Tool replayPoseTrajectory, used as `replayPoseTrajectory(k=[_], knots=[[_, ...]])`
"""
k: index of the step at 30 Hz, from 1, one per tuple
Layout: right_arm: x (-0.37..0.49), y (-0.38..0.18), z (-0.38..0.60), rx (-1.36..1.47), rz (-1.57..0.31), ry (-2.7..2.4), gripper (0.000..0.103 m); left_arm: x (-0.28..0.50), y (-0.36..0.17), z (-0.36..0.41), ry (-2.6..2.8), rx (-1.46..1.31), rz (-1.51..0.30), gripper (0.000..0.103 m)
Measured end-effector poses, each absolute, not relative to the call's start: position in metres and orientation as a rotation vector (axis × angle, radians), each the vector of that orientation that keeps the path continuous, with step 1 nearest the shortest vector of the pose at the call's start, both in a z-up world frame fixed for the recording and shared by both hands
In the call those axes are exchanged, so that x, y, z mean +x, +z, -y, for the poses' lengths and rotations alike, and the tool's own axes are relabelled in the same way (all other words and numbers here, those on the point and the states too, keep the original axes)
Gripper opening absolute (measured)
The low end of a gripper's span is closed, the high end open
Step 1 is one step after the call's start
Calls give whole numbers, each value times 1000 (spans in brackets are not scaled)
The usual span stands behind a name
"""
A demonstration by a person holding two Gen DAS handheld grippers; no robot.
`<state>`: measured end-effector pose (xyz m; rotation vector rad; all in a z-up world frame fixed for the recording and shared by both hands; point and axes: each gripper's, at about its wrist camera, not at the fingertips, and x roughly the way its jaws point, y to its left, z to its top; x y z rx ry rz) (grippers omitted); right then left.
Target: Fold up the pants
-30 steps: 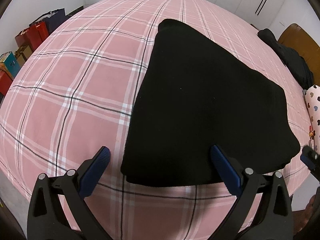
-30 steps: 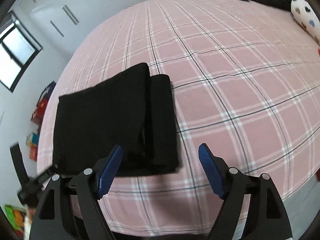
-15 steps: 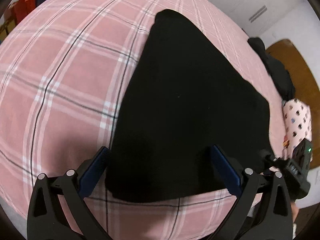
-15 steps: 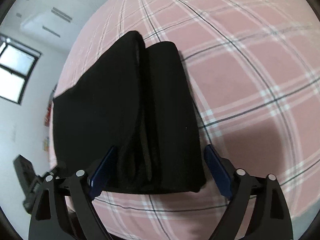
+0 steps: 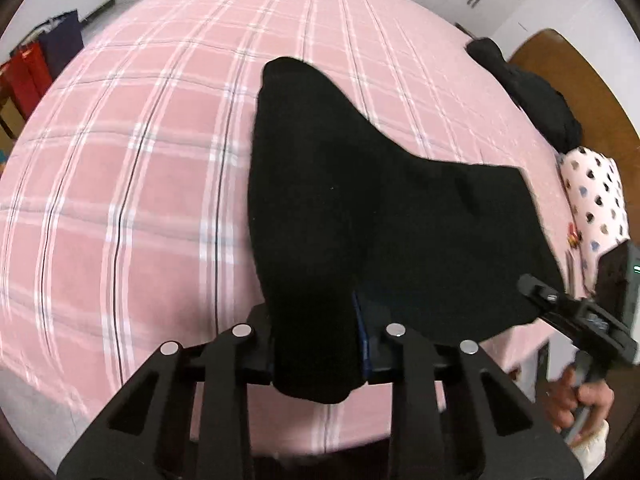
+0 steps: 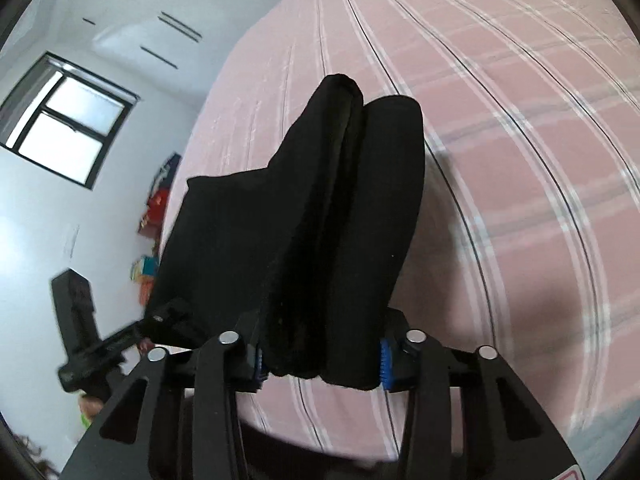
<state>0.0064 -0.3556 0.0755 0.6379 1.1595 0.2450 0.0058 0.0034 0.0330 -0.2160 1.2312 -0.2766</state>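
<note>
On pink plaid bedspread point(image 5: 152, 168): folded black fabric pants point(image 5: 360, 200), near edge lifted. Left gripper point(image 5: 316, 344) and right gripper point(image 6: 320, 360) have just closed, each clamping a near corner (layers bunched). Earlier folds look done; last fold-over remains, I judge.

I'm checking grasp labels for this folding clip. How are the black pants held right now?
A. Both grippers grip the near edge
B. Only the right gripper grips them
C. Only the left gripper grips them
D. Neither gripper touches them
A: the left gripper and the right gripper have just closed, each pinching the near edge of the black pants between its pads and raising it above the pink plaid bedspread.
</note>
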Motion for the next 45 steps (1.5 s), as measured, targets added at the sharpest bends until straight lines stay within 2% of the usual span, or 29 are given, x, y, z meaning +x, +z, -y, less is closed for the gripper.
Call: replayPoseTrajectory(k=[1,3,5,8,10,12,13,15,18,30,32,34,39,42,45], knots=[[2,67,357,612,-1197,214,58,3,29,-5,-270,-222,-1259,36],[-4,49,364,587,-1251,124,64,0,12,-9,-229,-202,-1296,43],[-10,37,373,665,-1257,103,68,0,-2,-15,-179,-214,-1312,73],[-10,36,375,713,-1245,96,75,5,-13,-17,-173,-249,-1317,87],[-9,33,368,696,-1259,102,84,13,-20,-12,-189,-272,-1329,93],[-1,27,365,691,-1289,106,87,22,-30,-7,-199,-286,-1347,94],[1,25,364,693,-1295,103,87,27,-36,-4,-193,-287,-1351,98],[4,21,364,704,-1298,92,89,32,-39,-1,-177,-288,-1348,98],[0,17,364,727,-1296,90,98,32,-37,11,-162,-243,-1328,98],[10,12,348,696,-1288,31,98,36,-36,21,-164,-201,-1294,98],[8,12,348,690,-1278,32,95,22,-36,9,-166,-200,-1295,98],[8,13,347,692,-1260,40,86,20,-33,3,-166,-201,-1296,98],[3,14,351,694,-1242,61,82,21,-33,12,-178,-193,-1306,98],[8,10,351,714,-1249,73,87,27,-33,14,-180,-197,-1308,98],[9,8,351,717,-1257,88,97,30,-35,14,-182,-218,-1312,98]])
